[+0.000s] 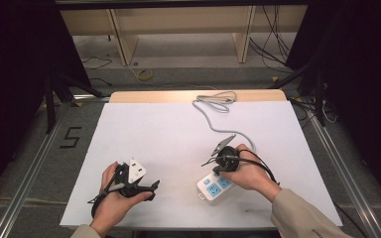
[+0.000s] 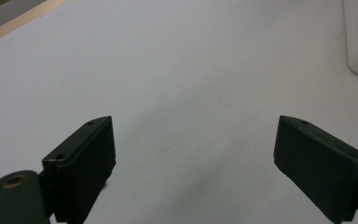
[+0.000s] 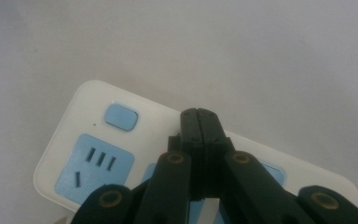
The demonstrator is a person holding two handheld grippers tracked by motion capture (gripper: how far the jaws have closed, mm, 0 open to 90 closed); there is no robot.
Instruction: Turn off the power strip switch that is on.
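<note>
Worktop (image 1: 168, 134): white sheet, plain wooden strip along its far edge at upper centre of the high view. Grey floor around it, metal rails left and right, wooden shelving across the top of the frame, loose cables on the floor, dark curtains on both sides.

Power strip (image 1: 214, 187): white body, blue sockets, lower right of centre in the high view, flat on the worktop. Long axis runs diagonally, lower left to upper right. Blue switch at the lower-left end; grey cord (image 1: 213, 116) leaves the upper-right end and loops toward the far edge.

Right tongs (image 1: 220, 172): jaws fully closed against each other, nothing between them, tips over the strip's top face near the switch (image 3: 120, 117). Contact: can't tell.

Left tongs (image 1: 155, 184): lower left, jaws wide apart, nothing held, bare worktop between them. Strip's corner sits at the upper right of the left gripper view.
</note>
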